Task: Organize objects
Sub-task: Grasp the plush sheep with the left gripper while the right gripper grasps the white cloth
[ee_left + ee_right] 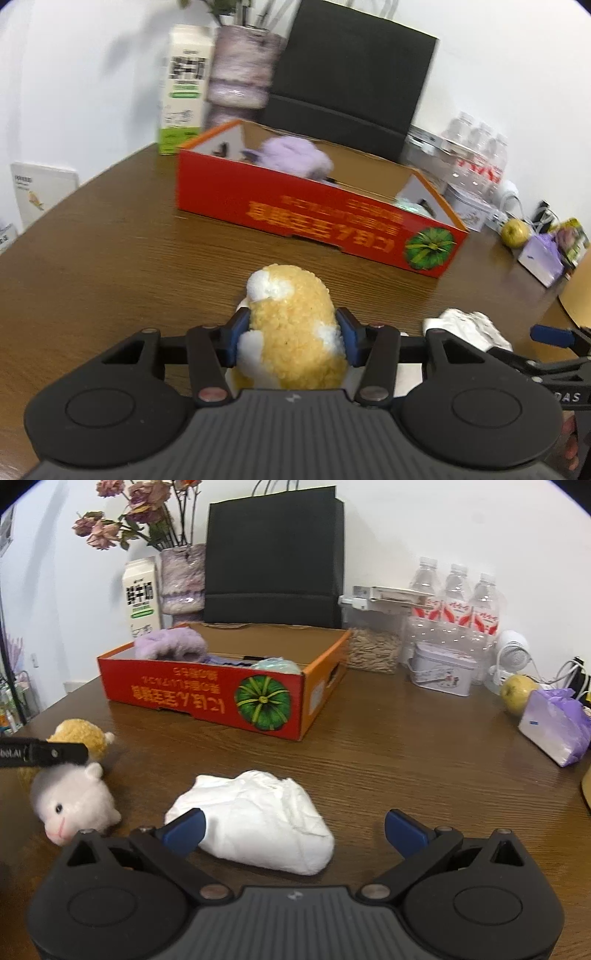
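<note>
On the worktop: one brown wood-grain worktop (pixel 388 760) carries everything.
Plush toys: two lie by the near left edge in the right wrist view, a white lamb (pixel 75 805) and a tan-and-white plush (pixel 291 328) just behind it, touching.
Box: one open red cardboard box (pixel 207 698) with a green pumpkin print stands mid-worktop, holding a purple plush (pixel 170 644) and a pale green item that is too hidden to name.
Cloth: one crumpled white cloth (pixel 258 819) lies near the front edge, its long axis running from near left to far right.
Background: three water bottles (pixel 454 598), one milk carton (pixel 142 598), one vase of dried flowers (pixel 183 579), one black paper bag (pixel 275 557), one tin (pixel 441 672), one yellow-green apple (pixel 517 698), one tissue pack (pixel 554 727).
Left gripper (pixel 293 334): jaws half closed, both blue pads pressed against the flanks of the tan-and-white plush.
Plush heading: its long axis runs away from the left camera, toward the box.
Right gripper (pixel 293 829): jaws wide apart above the cloth; the left pad overlaps the cloth's near corner, the right pad stands clear of it; nothing is gripped.
</note>
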A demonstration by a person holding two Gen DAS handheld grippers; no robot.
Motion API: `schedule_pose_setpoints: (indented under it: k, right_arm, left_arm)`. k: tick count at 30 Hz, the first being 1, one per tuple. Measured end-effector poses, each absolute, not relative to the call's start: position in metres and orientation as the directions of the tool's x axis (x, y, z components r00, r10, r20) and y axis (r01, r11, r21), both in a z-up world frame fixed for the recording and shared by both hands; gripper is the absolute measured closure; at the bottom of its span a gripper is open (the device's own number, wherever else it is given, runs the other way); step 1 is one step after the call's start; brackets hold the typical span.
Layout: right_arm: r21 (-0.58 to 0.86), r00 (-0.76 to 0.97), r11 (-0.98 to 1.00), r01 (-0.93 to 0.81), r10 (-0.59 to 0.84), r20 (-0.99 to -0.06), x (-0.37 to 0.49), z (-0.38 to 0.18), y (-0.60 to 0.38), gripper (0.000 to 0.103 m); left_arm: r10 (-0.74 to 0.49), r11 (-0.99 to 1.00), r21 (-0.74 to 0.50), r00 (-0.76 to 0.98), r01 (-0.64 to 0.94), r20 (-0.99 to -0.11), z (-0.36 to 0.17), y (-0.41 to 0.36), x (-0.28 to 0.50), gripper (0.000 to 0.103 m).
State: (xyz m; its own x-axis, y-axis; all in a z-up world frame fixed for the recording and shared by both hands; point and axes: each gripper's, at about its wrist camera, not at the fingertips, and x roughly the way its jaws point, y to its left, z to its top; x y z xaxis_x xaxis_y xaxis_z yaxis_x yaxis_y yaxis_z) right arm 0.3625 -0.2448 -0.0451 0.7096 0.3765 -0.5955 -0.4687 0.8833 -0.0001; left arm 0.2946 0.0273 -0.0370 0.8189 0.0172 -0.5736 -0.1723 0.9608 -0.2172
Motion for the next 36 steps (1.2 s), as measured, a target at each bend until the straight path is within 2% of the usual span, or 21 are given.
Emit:
schedule_pose_setpoints:
  k: [8,13,16,17,21,36]
  right_arm:
    - [0.028,0.645,0.839,-0.543,0.439,-0.626,0.366,-0.047,-0.223,0.000]
    - [0.012,0.633,0.834,-0.552,0.428,-0.646,0.372,-0.052,-0.203,0.000]
    - [0.000,0.640,0.844,-0.536,0.407,-0.652,0.375,-0.055,-0.197,0.000]
    - [-0.006,0.643,0.847,-0.532,0.399,-0.654,0.376,-0.056,-0.196,0.000]
    - [-0.031,0.662,0.858,-0.513,0.372,-0.650,0.377,-0.058,-0.196,0.000]
    - [0.012,0.676,0.889,-0.458,0.357,-0.645,0.385,-0.063,-0.203,0.000]
  left_arm:
    - [0.051,0.958,-0.204,0.822,-0.201,-0.567,-0.039,0.076,0.290,0.051]
    - [0.044,0.956,-0.213,0.816,-0.203,-0.576,-0.045,0.084,0.293,0.037]
    - [0.046,0.952,-0.218,0.808,-0.213,-0.588,-0.047,0.086,0.295,0.023]
    - [0.048,0.952,-0.217,0.803,-0.218,-0.594,-0.047,0.086,0.295,0.015]
    - [0.047,0.957,-0.205,0.809,-0.204,-0.586,-0.046,0.083,0.291,0.002]
    - [0.060,0.959,-0.190,0.806,-0.210,-0.589,-0.049,0.079,0.291,0.000]
